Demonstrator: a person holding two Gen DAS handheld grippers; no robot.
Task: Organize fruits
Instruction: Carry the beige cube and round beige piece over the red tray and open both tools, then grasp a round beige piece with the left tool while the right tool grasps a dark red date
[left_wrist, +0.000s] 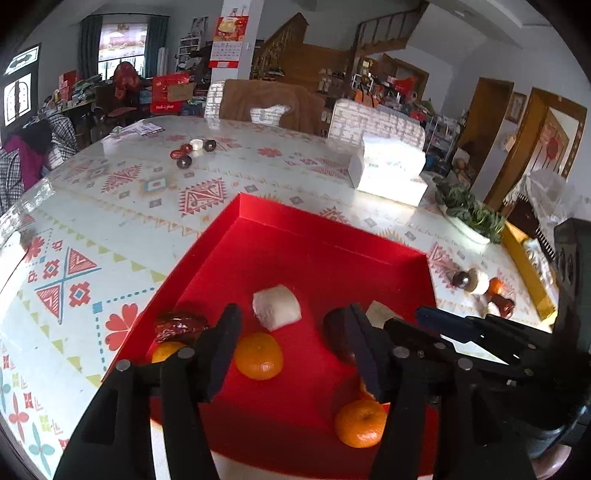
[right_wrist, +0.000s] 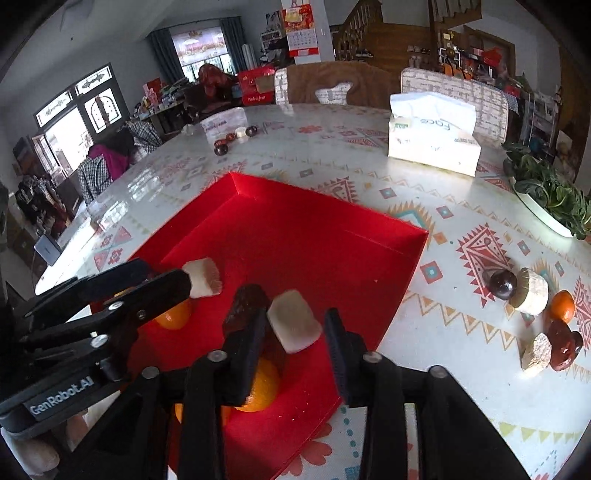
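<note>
A red tray (left_wrist: 314, 243) (right_wrist: 295, 225) lies on the patterned table. It holds tangerines (left_wrist: 258, 356) (left_wrist: 360, 424), white chunks (left_wrist: 276, 306) (right_wrist: 297, 321) and dark red dates (left_wrist: 179, 326) (right_wrist: 245, 306). My left gripper (left_wrist: 291, 354) is open and empty over the tray, above a tangerine. My right gripper (right_wrist: 299, 354) is open and empty over the tray's near right part, its jaws either side of a white chunk. The left gripper also shows in the right wrist view (right_wrist: 110, 295), and the right gripper's fingers (left_wrist: 443, 325) show in the left wrist view.
Loose fruit lies on the table right of the tray: a dark ball (right_wrist: 502, 284), white chunks (right_wrist: 532, 291), a tangerine (right_wrist: 563, 306) and a date (right_wrist: 563, 345). More pieces lie far back (left_wrist: 192, 149). A tissue box (right_wrist: 432, 142) and a dish of greens (right_wrist: 546, 195) stand at the right.
</note>
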